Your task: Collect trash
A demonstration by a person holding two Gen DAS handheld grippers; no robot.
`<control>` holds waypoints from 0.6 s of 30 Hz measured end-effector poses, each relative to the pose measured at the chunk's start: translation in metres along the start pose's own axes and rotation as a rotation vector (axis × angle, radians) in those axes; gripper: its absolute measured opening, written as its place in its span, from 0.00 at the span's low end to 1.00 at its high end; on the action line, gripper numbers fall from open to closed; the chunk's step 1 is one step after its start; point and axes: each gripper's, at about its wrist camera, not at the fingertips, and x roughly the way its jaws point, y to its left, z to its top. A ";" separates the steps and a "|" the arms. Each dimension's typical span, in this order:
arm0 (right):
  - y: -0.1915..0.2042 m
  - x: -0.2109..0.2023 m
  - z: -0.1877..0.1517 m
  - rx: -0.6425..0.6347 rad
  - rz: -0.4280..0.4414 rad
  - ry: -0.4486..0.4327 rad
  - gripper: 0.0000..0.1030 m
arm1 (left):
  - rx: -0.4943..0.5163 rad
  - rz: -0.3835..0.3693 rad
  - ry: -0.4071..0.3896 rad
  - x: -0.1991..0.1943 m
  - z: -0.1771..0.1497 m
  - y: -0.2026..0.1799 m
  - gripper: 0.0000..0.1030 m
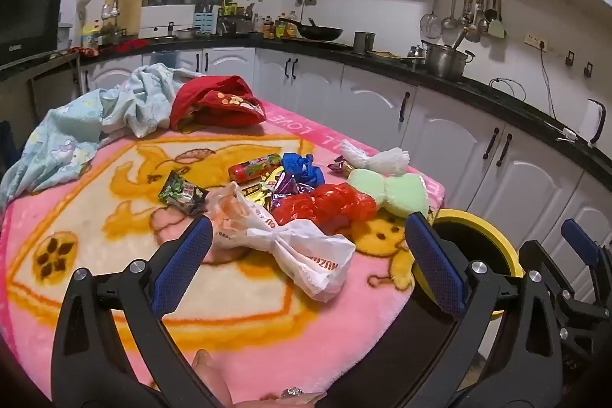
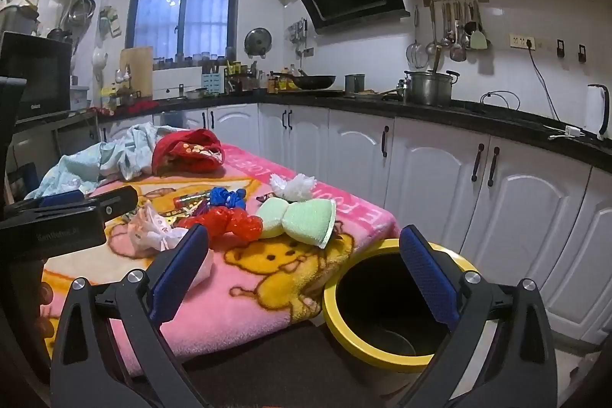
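Observation:
Trash lies in a pile on the pink cartoon blanket (image 1: 237, 327): a white knotted plastic bag (image 1: 302, 247), a red plastic bag (image 1: 325, 207), a blue bag (image 1: 302, 169), a green sponge (image 1: 390, 192), white foam netting (image 1: 376, 157), a red candy tube (image 1: 254, 168) and snack wrappers (image 1: 183, 195). My left gripper (image 1: 310, 255) is open, just above the white bag. My right gripper (image 2: 304, 264) is open and empty, over the table corner beside the yellow-rimmed black bin (image 2: 386, 304). The bin also shows in the left wrist view (image 1: 478, 243).
A light blue cloth (image 1: 95, 125) and a red garment (image 1: 218, 102) lie at the far end of the table. White cabinets (image 2: 420, 163) with a black counter run along the right, holding a pot (image 2: 430, 86) and a wok (image 2: 313, 81).

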 end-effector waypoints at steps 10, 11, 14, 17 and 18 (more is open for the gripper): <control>-0.003 0.005 -0.003 0.007 -0.011 -0.022 0.94 | 0.004 -0.003 -0.005 0.000 0.000 0.000 0.90; -0.002 0.005 -0.003 0.008 -0.014 -0.021 0.94 | 0.003 -0.003 -0.003 0.000 0.000 -0.001 0.90; -0.002 0.005 -0.003 0.009 -0.016 -0.021 0.94 | 0.003 -0.004 -0.003 0.000 0.000 -0.001 0.90; -0.001 0.006 -0.004 0.008 -0.016 -0.022 0.94 | 0.002 -0.004 -0.004 0.000 0.000 -0.003 0.90; -0.001 0.006 -0.004 0.009 -0.016 -0.022 0.94 | 0.002 -0.006 -0.004 0.000 0.000 -0.003 0.90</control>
